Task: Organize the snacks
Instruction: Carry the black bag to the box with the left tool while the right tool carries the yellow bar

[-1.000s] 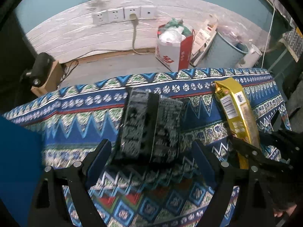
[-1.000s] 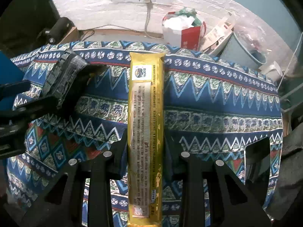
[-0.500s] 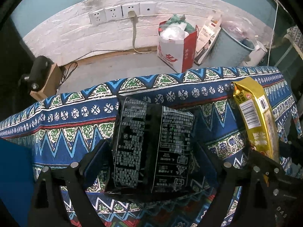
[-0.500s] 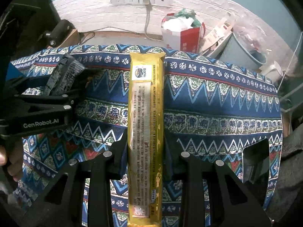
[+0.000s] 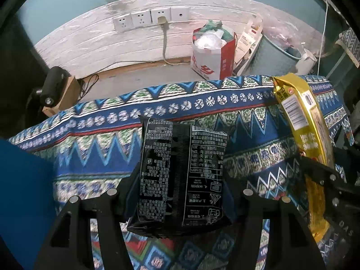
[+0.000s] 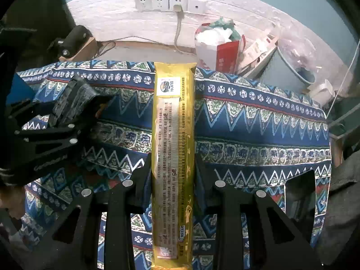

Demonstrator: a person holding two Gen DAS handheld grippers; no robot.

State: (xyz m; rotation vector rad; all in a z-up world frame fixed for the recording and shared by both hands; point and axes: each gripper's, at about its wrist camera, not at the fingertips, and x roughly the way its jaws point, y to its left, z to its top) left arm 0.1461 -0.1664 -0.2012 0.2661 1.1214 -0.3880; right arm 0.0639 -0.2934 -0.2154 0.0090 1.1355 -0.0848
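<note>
Item one, between my left gripper's [image 5: 180, 193] closed jaws: black snack packet [image 5: 180, 175], pinched at its lower sides, lifted above the patterned cloth [image 5: 101, 148]; I judge it light, soft and crinkly, contents crushable, best held low across its width. Item two, between my right gripper's [image 6: 172, 175] closed jaws: long gold biscuit sleeve [image 6: 173, 148], clamped at its near half, far end ahead over the cloth; probably slick, fairly stiff, brittle inside. Beyond: wall sockets [image 5: 150, 18].
</note>
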